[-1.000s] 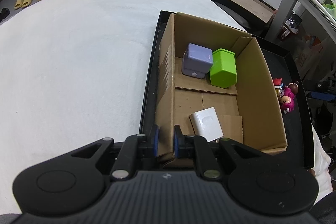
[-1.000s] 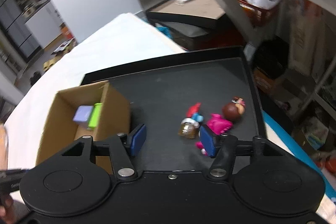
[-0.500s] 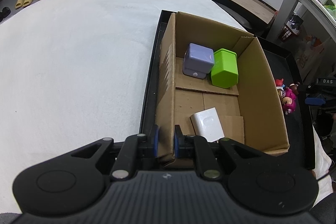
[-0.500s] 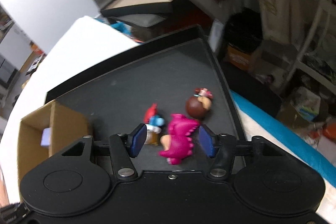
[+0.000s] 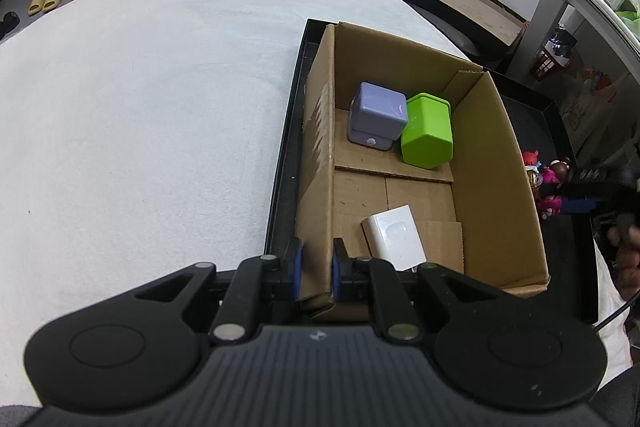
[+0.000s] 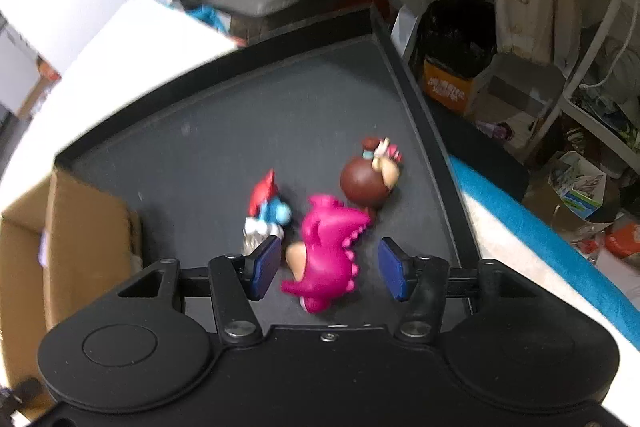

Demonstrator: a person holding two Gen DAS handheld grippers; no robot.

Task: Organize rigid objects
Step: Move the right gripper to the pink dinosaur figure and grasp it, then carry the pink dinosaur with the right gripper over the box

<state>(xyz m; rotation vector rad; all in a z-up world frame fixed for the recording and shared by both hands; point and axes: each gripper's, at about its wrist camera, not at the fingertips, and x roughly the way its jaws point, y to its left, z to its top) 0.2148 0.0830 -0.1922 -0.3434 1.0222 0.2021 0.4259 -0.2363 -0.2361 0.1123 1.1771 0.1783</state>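
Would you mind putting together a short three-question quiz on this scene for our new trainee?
1. True or false: the left gripper is shut on the near wall of the cardboard box.
2. Which toy lies between the open jaws of the right gripper? A: the pink dinosaur. B: the blue figure with the red hat. C: the brown-headed doll.
3. Fill in the blank: inside the box, the purple cube sits touching the ____ cube, with a white block nearer the camera.

Key: 1 true; 2 A; 3 green.
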